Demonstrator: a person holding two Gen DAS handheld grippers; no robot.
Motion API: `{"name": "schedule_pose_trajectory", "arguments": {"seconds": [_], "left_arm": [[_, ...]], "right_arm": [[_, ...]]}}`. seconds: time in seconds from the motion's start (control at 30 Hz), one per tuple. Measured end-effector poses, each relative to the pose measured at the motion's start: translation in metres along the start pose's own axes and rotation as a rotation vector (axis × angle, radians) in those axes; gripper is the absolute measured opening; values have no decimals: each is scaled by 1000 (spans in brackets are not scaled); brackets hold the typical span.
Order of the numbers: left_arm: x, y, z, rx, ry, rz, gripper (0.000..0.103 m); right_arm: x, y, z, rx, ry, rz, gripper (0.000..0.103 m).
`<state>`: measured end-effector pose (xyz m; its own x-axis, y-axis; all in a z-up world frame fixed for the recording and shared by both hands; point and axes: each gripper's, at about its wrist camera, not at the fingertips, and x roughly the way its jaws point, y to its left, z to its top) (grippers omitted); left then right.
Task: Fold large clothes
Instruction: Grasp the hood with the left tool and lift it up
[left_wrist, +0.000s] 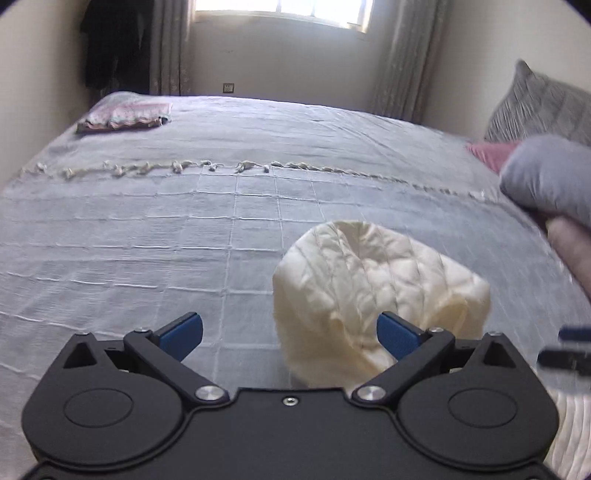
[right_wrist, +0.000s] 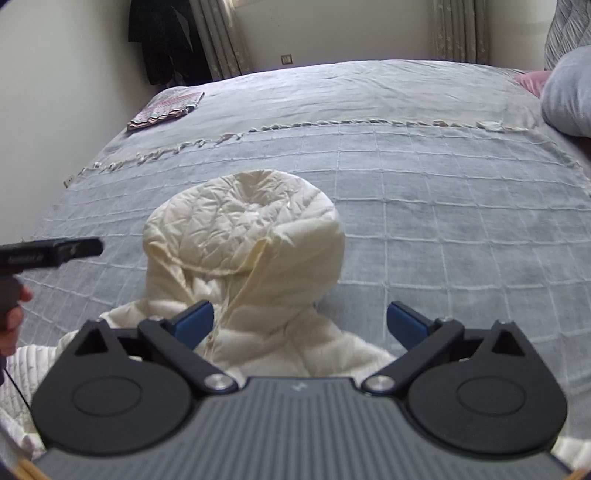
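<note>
Both pairs of jaws are standing wide and released, gripping nothing: we are holding the left gripper (left_wrist: 290, 330) and the right gripper (right_wrist: 300, 319) spread open above the bed (right_wrist: 461, 229), both pointing down at its grey checked cover. Between the right gripper's blue pads (right_wrist: 195, 321) we are looking straight onto the cream quilted jacket (right_wrist: 243, 258); its hood is rising toward twelve o'clock from those jaws, and its collar and shoulders are spreading under them toward six, so its long axis is running twelve to six in the right wrist view. From the left gripper the same hood is lying off-centre, at about one o'clock, with that gripper's right-hand pad (left_wrist: 397, 334) showing in front of the fabric; whether it is touching the fabric we cannot tell. In our judgement the right gripper is sitting nearer the garment's midline, while the left gripper is entering the right wrist view at nine o'clock, beside the hood. Further out, a folded pink cloth (left_wrist: 125, 116) is lying at eleven o'clock near the far corner, well apart from the jacket, and grey pillows (left_wrist: 546, 177) are resting at two o'clock by the headboard side.
</note>
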<state>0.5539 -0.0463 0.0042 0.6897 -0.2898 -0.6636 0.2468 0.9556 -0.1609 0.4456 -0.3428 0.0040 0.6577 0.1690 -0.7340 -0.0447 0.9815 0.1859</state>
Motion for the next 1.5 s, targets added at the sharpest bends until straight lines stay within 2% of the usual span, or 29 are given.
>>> {"name": "schedule_pose_trajectory", "arguments": {"seconds": [0.13, 0.2, 0.23, 0.3, 0.37, 0.4, 0.43, 0.47, 0.5, 0.57, 0.73, 0.97, 1.03, 1.13, 1.17, 1.27, 1.33, 1.4, 1.43, 1.47, 1.5], "left_arm": [[45, 4, 6, -62, -1, 13, 97], [61, 4, 6, -85, 1, -12, 83], [67, 3, 6, -91, 0, -19, 80], [77, 2, 5, -99, -8, -40, 64], [84, 3, 4, -140, -5, -69, 55], [88, 4, 2, -162, 0, -79, 41], [91, 3, -1, -168, 10, -86, 32], [92, 2, -3, -169, 15, -84, 16], [91, 0, -5, -163, 15, -85, 10], [80, -3, -9, -138, -18, -102, 6], [24, -20, -21, -4, -103, -219, 5], [-63, -36, -76, 310, -174, -366, 5], [-78, -38, -95, 389, -169, -395, 5], [-85, -40, -120, 468, -110, -402, 7], [-84, -41, -127, 491, -77, -394, 12], [-82, -40, -148, 549, 5, -338, 15], [-85, -39, -159, 577, 46, -303, 23], [-90, -36, -164, 580, 71, -303, 42], [-93, -33, -166, 575, 69, -305, 48], [-98, -29, -167, 564, 62, -308, 59], [-102, -26, -168, 548, 53, -310, 64]], "right_arm": [[30, -7, -7, 2, -22, 26, 101], [38, -11, -15, 11, -29, 51, 101], [42, -13, -20, 15, -29, 58, 101], [47, -18, -27, 16, -19, 54, 100], [49, -20, -32, -1, -6, 45, 100], [49, -21, -34, -10, -7, 43, 100], [48, -21, -35, -17, -10, 42, 100], [46, -22, -36, -18, -14, 38, 100], [44, -23, -35, -14, -17, 34, 99], [39, -27, -35, 8, -20, 25, 98], [13, -31, -34, 53, -34, 34, 97], [-41, -28, -41, 107, -67, 84, 97], [-54, -26, -44, 103, -63, 91, 98], [-71, -27, -50, 116, -61, 105, 98], [-76, -29, -53, 127, -59, 113, 98], [-90, -37, -60, 165, -50, 133, 99], [-97, -43, -63, 183, -46, 146, 99], [-103, -48, -65, 209, -50, 165, 99], [-104, -50, -65, 223, -52, 181, 99], [-105, -53, -66, 240, -51, 198, 99], [-104, -54, -66, 256, -50, 213, 99]]}}
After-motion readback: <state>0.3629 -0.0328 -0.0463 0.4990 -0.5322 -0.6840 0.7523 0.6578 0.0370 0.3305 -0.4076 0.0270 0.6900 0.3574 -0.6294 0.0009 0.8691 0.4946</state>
